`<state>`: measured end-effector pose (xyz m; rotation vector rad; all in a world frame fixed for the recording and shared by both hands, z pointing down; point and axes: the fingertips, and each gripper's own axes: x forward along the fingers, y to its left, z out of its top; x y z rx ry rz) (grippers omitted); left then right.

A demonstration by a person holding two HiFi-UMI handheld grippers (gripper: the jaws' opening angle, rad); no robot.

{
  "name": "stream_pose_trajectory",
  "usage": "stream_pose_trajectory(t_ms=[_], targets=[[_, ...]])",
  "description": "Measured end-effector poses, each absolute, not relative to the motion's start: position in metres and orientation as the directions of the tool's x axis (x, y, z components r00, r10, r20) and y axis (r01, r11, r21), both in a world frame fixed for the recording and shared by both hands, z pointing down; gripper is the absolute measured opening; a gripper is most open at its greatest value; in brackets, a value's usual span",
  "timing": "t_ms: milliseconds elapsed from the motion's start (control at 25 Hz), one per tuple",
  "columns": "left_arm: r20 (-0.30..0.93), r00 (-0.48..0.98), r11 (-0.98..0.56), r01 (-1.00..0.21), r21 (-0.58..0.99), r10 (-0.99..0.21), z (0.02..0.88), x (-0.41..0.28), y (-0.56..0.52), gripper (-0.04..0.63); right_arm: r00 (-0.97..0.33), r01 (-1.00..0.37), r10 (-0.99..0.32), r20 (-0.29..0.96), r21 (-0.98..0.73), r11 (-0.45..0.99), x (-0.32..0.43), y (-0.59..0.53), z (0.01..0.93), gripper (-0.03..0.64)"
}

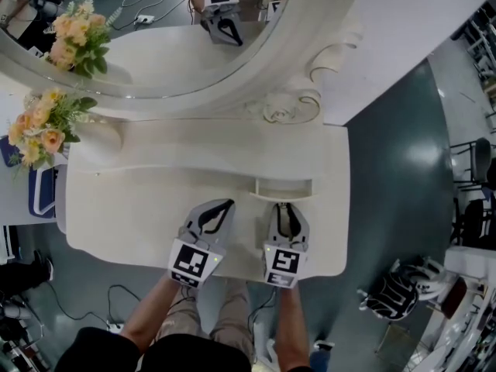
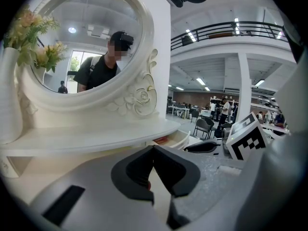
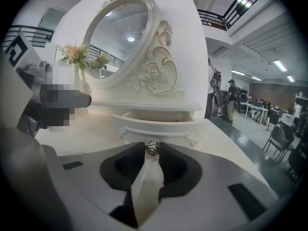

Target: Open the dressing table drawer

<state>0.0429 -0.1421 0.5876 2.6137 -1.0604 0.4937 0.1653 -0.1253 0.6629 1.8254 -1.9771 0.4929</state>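
The drawer [image 1: 283,187] sits at the right of the white counter [image 1: 139,208], below the oval mirror [image 1: 155,45], and stands partly pulled out toward the near edge, its inside showing from above. The right claw [image 1: 287,207] lies directly on the near side of the drawer front, pointing at it. In the right gripper view its jaws are narrow and closed on the small metal knob [image 3: 152,148] at the centre of the drawer front. The left claw [image 2: 153,149] rests over the counter just left of the right one, well clear of the drawer, its jaw tips together with nothing between them. Each claw carries a cube [image 1: 191,260] printed with black-and-white square markers. Flowers [image 1: 39,134] stand at the far left
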Motion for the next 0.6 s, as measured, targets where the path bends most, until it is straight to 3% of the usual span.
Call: stream_pose_trajectory(t_ms=[600], targets=[[0.410,0.679,-0.702,-0.702,0.118,-0.609,0.5841,0.0435,-0.1343,-0.001,-0.068,-0.997,-0.870,0.488,0.007,0.082,0.1628,-0.1206,0.6601,0.092]])
